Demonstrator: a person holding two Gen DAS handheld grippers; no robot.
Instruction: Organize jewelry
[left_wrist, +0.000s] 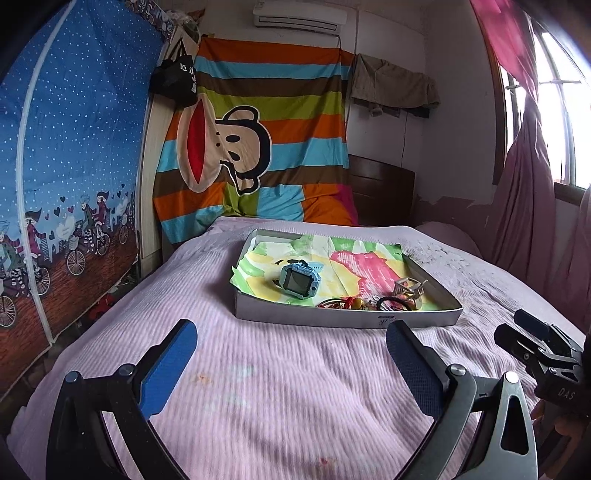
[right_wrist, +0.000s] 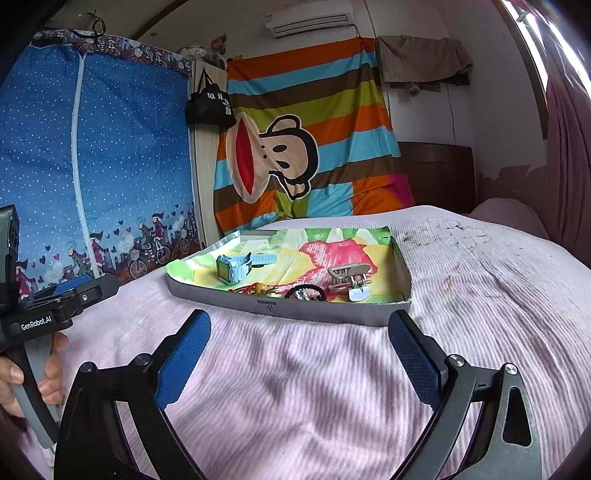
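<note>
A shallow grey box (left_wrist: 314, 318) (right_wrist: 295, 308) lined with colourful paper rests on the pink bedspread. In it lie a light-blue watch (left_wrist: 298, 277) (right_wrist: 236, 266), a beige hair claw (left_wrist: 410, 290) (right_wrist: 349, 277), a black hair tie (left_wrist: 393, 304) (right_wrist: 306, 293) and a red and yellow trinket (left_wrist: 343, 303) (right_wrist: 258, 288). My left gripper (left_wrist: 291, 354) hovers open over the bedspread, short of the box's near wall. Likewise open and empty, my right gripper (right_wrist: 299, 345) stands just before the box's near wall.
The bed's pink cover (left_wrist: 277, 398) stretches around the box. A blue dotted fabric wardrobe (left_wrist: 70, 155) stands on the left, and a striped cartoon sheet (left_wrist: 258, 140) hangs at the back. A pink curtain (left_wrist: 524, 206) and window are at right. A hand (right_wrist: 22, 380) grips the left tool's handle.
</note>
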